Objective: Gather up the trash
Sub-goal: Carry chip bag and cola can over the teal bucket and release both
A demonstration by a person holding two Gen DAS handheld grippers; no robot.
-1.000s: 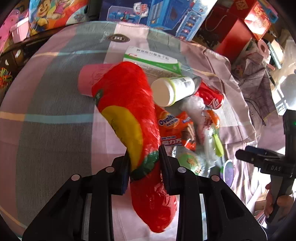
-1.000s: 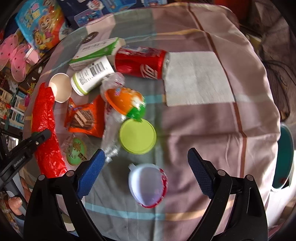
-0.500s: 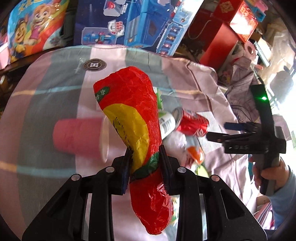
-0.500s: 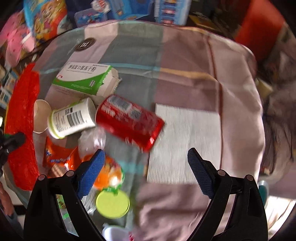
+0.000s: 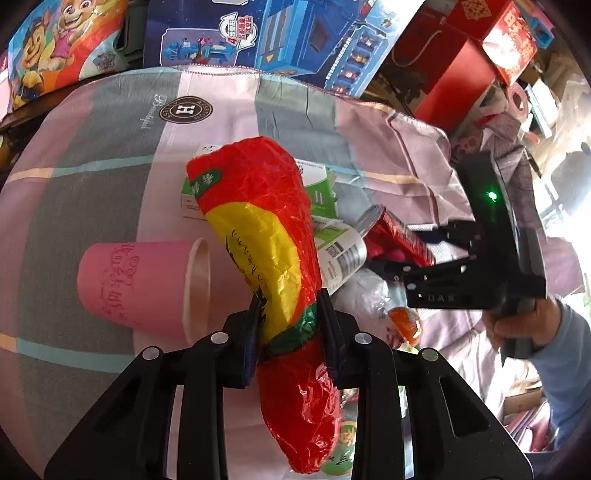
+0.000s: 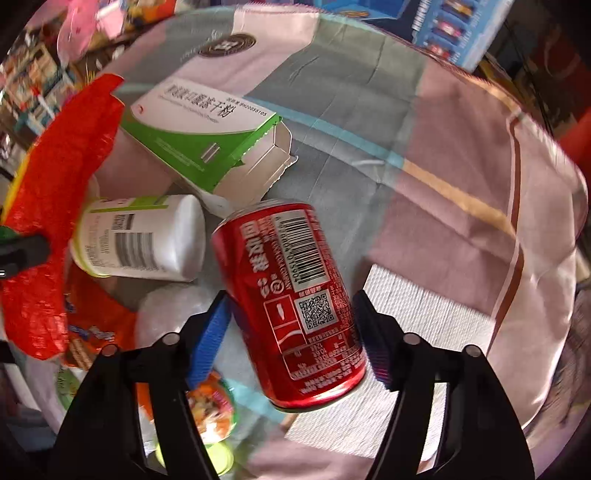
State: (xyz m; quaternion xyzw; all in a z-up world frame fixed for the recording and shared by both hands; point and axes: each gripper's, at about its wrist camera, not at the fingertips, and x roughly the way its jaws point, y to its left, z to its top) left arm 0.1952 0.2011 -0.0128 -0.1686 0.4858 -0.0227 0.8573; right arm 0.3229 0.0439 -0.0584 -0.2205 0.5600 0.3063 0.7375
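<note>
My left gripper (image 5: 288,306) is shut on a crinkled red and yellow plastic bag (image 5: 258,221), held above the trash pile. A red soda can (image 6: 280,251) lies on its side on the checked cloth. My right gripper (image 6: 291,295) straddles the can. Its jaws are closing, with a thin gap still showing at the right pad. Beside the can lie a white bottle (image 6: 144,236) and a green and white carton (image 6: 199,133). A pink paper cup (image 5: 136,280) lies on its side left of the bag.
An orange snack wrapper (image 6: 96,332), clear plastic and a small orange tub (image 6: 210,406) lie near my right gripper. A white napkin (image 6: 424,325) is spread to the can's right. Toy boxes (image 5: 295,33) and red bags (image 5: 450,77) line the far edge.
My right gripper swung over from the lids and now has its jaws narrowed around the red can. My left gripper carried the bag across the pile, so the pink cup now sits to its left.
</note>
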